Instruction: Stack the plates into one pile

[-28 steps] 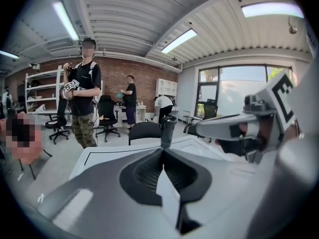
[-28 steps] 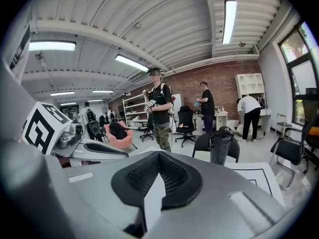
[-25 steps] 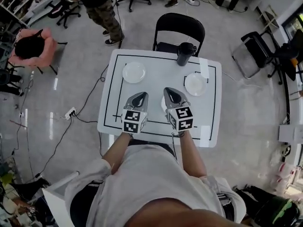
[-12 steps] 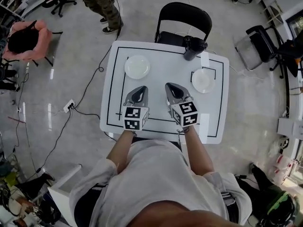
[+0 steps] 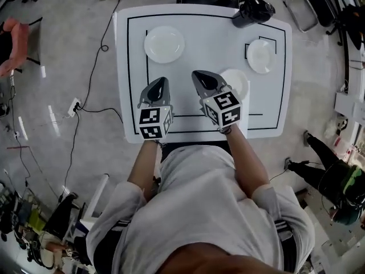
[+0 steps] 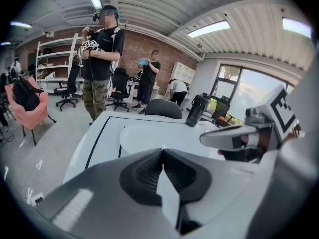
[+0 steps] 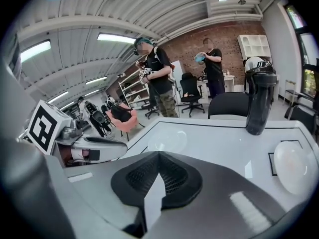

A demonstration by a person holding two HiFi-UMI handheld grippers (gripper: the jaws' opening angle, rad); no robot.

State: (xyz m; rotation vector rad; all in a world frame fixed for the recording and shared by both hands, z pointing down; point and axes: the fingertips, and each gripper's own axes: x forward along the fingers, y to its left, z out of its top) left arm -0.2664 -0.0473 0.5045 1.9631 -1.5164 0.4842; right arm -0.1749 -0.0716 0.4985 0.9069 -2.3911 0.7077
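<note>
Compared with 1 second ago, the left gripper and right gripper sit lower and further out over the table. The middle plate, then mostly hidden under the right gripper, now shows just beside it. Both grippers' jaws are pressed together with nothing between them. 3 plates lie apart and unstacked: the middle plate, the far-left plate and the far-right plate. 1 black bottle stands at the table's far edge.
</note>
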